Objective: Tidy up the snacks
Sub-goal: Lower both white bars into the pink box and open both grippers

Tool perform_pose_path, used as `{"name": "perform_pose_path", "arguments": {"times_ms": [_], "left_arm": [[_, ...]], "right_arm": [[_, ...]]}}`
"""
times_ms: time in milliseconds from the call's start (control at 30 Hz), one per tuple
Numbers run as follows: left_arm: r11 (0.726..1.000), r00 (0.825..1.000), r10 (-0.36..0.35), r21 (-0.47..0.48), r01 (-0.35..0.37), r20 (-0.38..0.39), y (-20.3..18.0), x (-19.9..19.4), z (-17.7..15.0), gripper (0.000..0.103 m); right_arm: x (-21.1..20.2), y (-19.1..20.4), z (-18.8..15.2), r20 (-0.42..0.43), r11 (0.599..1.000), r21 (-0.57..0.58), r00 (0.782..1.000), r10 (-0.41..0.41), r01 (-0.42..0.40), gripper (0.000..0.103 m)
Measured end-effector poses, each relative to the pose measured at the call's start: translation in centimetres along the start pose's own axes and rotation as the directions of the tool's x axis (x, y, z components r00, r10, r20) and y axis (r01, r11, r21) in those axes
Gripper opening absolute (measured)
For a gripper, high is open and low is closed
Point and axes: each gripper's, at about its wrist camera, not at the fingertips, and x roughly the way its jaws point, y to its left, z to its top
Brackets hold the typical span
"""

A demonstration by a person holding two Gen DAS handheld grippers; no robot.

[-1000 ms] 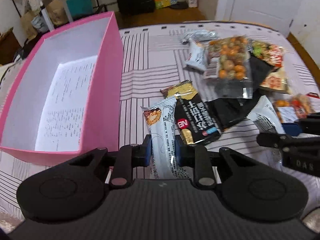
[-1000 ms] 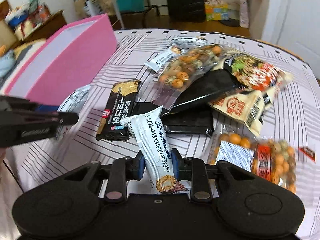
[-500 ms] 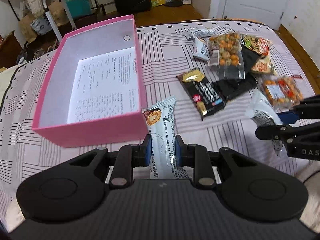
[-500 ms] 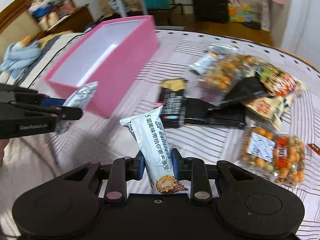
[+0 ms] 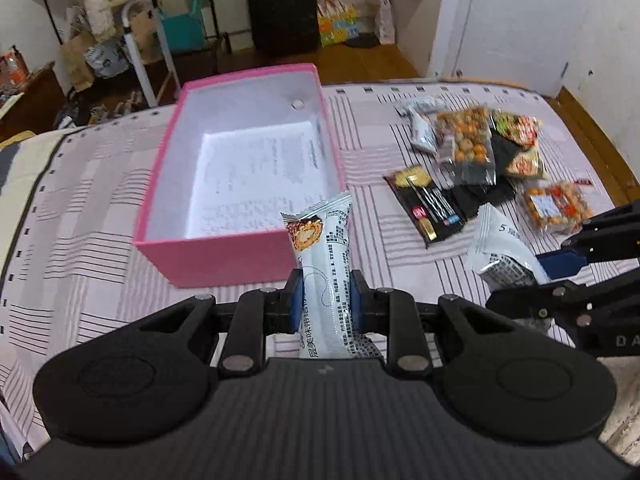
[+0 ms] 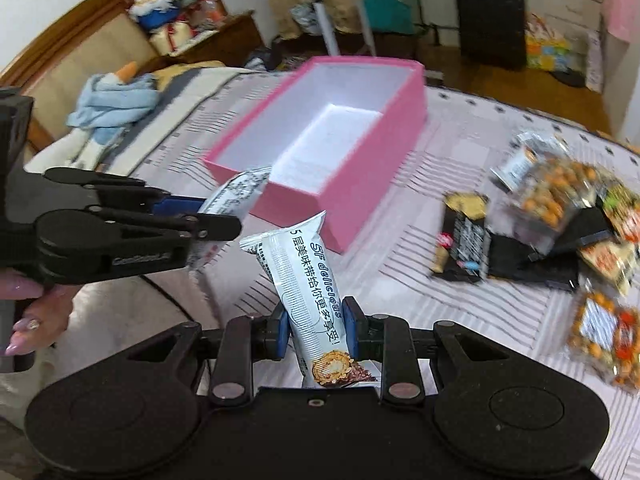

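Below me, the bed [image 5: 100,184] with its pale striped cover fills most of both views. On it stands the pink box [image 5: 224,256], open at the top, white inside, with a printed sheet lying flat on its floor; it sits at the centre of the left wrist view and in the upper middle of the right wrist view [image 6: 360,184]. To the right of the box, well apart from it, lies the heap of snack packets [image 5: 480,160]: clear bags of orange and brown coated nuts, a few black packets, and a black bar wrapper with gold print nearest the box. The same heap runs down the right edge of the right wrist view [image 6: 560,232], blurred there. My left gripper [image 5: 323,300] is pinching a white snack bar [image 5: 322,252], its blue pads pressed on the wrapper's lower half; the bar stands upright in front of the near wall of the box, its crimped top end overlapping that wall in the picture. My right gripper [image 6: 314,330] is likewise clamped on a second white snack bar [image 6: 300,268], which leans toward the upper left of the frame, its printed picture end at the bottom. Each gripper shows in the other's view: the right one at the right edge, the left one at the left edge above a hand [image 6: 32,312] with long pale nails.
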Motion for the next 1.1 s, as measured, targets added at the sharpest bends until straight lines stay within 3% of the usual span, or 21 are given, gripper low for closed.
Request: {"name": "perform_pose_path", "arguments": {"times_ms": [333,500,600,633,833,1000,1100], "left_arm": [[0.999,0.996,0.013,-0.044,-0.009,0.094,2.8,-1.6,2.4,0.022],[0.994,0.990,0.029,-0.107,-0.014,0.137,5.7,0.2,4.6,0.022],[0.994,0.986,0.069,-0.093,-0.056,0.152,7.5,2.2,6.4,0.022],[0.994,0.984,0.084,-0.083,-0.072,0.156,8.0,2.9,6.9,0.022],[0.990,0.991,0.076,-0.125,-0.061,0.114,11.2,8.7,9.7,0.022],[0.983,0.993,0.071,-0.175,-0.053,0.095,13.2,14.2,11.2,0.023],[0.983,0.994,0.068,-0.177,-0.053,0.081,13.4,17.3,11.6,0.022]], "right_arm": [[1.6,1.6,4.7,0.089,0.999,-0.035,0.995,0.044,-0.041,0.031],[4.9,0.8,8.6,0.135,0.999,-0.022,0.990,0.042,-0.039,0.031],[7.3,-0.1,10.9,0.162,0.991,-0.006,0.978,0.129,-0.130,0.031],[7.9,-0.4,11.4,0.170,0.992,0.008,0.977,0.125,-0.129,0.031],[13.7,-0.6,14.6,0.145,0.997,-0.021,0.987,0.073,-0.070,0.031],[18.2,-1.4,16.9,0.141,0.989,-0.105,0.986,-0.088,0.104,0.031],[20.7,-2.4,17.9,0.123,0.974,-0.161,0.982,-0.141,0.160,0.031]]}}
